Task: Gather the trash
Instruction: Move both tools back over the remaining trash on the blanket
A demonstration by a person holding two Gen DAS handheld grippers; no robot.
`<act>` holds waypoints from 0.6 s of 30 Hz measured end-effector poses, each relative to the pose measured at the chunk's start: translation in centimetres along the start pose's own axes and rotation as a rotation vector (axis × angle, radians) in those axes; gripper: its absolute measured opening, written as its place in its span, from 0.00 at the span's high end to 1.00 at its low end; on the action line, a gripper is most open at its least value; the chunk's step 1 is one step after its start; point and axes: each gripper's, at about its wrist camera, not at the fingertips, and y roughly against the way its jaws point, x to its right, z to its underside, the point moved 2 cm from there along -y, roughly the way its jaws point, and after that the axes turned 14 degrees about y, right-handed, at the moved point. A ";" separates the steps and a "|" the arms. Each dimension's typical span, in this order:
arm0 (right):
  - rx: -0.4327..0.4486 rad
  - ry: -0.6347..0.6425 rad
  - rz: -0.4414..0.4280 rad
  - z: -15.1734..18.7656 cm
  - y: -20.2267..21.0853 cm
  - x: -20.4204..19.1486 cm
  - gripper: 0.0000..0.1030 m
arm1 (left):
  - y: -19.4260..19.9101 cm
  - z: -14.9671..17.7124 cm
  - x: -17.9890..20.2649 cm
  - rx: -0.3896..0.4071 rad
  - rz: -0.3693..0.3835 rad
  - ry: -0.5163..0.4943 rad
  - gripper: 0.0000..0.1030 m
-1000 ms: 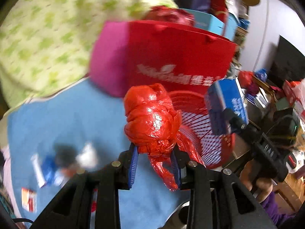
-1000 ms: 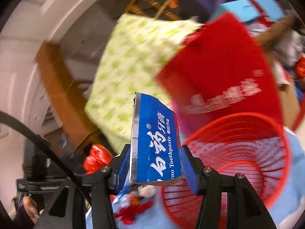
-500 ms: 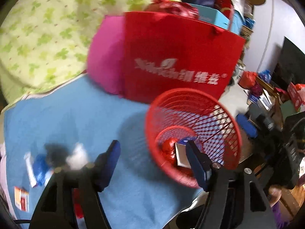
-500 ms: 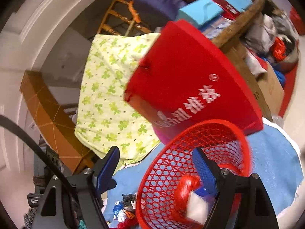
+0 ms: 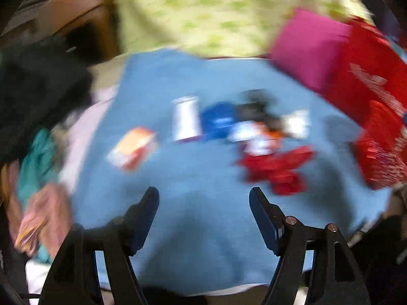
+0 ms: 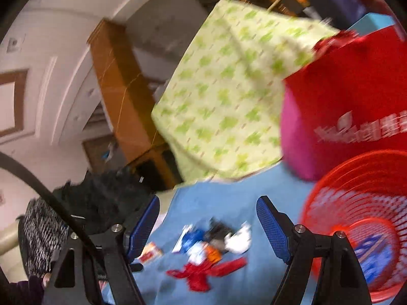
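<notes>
Left jaws: the left gripper (image 5: 204, 198) stands released, nothing between its blue pads, over bare blue cloth (image 5: 193, 218).
Right jaws: the right gripper (image 6: 208, 209) is likewise released and empty; the jaws of both have just been opening.
Step in hand: my reading is that both hands are between loads, turning toward the litter pile (image 5: 257, 129) for the next pick.
Ahead of left jaws: a red crumpled plastic scrap (image 5: 277, 167) lies nearest, ahead to the right; a white-and-silver packet (image 5: 185, 119) straight ahead; an orange-and-white flat carton (image 5: 132, 147) ahead to the left.
Next move: probably lowering onto one piece and pinching it alone; the pile is tangled, so a stray neighbour may lift too.
Basket: the red mesh basket (image 6: 361, 223) sits right of the right jaws, with a blue box (image 6: 374, 256) showing through its open lattice.
Beyond: a glossy red paper bag (image 6: 356, 96) and a green-printed soft cushion (image 6: 223, 96).
Blur: smaller scraps cannot be told apart.
</notes>
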 end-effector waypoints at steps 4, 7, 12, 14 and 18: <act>-0.169 -0.066 -0.044 2.1 -4.3 -0.4 0.21 | -1.7 -0.6 -4.8 0.008 -0.069 0.077 0.28; -0.330 -0.177 -0.088 4.4 -8.0 0.2 0.21 | -3.1 -1.1 -6.3 0.003 -0.093 0.099 0.28; -0.526 -0.276 -0.143 8.3 -12.6 -0.1 0.25 | -6.1 -3.1 -7.4 -0.019 -0.117 0.075 0.28; -0.592 -0.269 -0.159 9.5 -14.5 -0.8 0.34 | -6.9 -3.9 -8.1 -0.030 -0.119 0.070 0.28; -0.701 -0.222 -0.125 11.3 -17.7 -2.0 0.41 | -8.7 -5.8 -8.4 -0.068 -0.064 0.033 0.28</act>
